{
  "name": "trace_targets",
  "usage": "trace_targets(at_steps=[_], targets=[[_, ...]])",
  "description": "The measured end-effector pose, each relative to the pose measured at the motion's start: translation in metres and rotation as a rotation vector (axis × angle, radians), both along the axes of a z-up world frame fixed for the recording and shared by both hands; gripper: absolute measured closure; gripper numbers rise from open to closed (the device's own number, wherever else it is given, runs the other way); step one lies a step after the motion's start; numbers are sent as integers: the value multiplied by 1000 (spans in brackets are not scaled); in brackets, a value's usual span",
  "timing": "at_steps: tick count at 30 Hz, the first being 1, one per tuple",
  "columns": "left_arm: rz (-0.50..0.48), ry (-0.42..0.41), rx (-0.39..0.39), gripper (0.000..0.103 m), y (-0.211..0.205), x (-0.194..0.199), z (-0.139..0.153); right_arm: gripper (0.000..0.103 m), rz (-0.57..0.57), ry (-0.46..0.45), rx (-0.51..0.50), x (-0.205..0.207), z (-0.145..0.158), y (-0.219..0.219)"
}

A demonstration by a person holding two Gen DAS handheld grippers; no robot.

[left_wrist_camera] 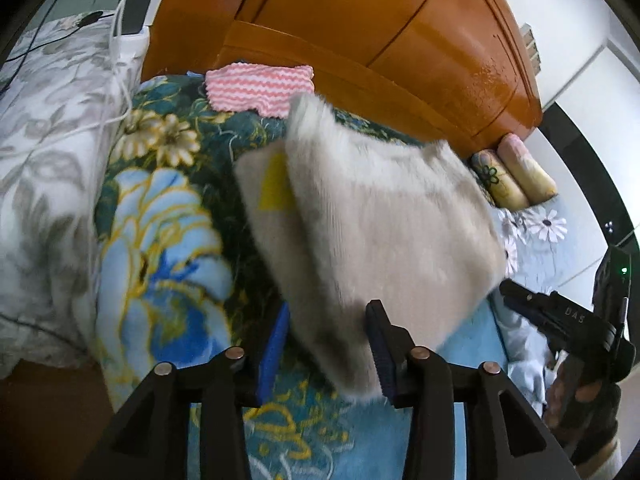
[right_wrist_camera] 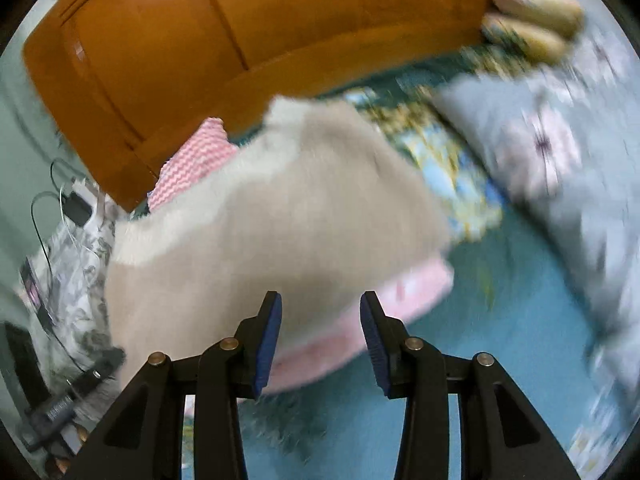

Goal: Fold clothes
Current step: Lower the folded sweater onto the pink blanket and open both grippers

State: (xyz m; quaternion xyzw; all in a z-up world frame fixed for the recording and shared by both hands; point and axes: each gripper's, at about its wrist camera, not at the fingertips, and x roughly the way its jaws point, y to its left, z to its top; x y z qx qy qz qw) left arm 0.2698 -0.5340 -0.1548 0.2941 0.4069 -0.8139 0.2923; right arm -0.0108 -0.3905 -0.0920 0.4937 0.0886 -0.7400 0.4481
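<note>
My left tool (left_wrist_camera: 328, 344) is matte black plastic, two angled fingers built from flat struts with triangular cut-outs, and four round metal pins that shine dull silver with a coppery tint across the joints. Each finger carries a ribbed blue pad (left_wrist_camera: 275, 354) on its inner face. My right tool (right_wrist_camera: 320, 340) is built the same way: black struts, four metal pins, blue ribbed pads (right_wrist_camera: 267, 344). From the left wrist camera I see the right tool's body from outside, black with pale lettering on its side and a small green light above it. My right hand (left_wrist_camera: 588, 412) wears a dark glove, with a pale sleeve cuff at the wrist.
</note>
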Motion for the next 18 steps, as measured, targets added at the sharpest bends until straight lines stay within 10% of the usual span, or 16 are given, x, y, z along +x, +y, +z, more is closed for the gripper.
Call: trace_targets(at_steps=[7,18], targets=[[-42,-44,-41,45,26,10,-2,61,-139,-64,26,38,-28,38],[-94,-96,-115,20,45,1,-26,35,-135,154,54,85,-29,52]])
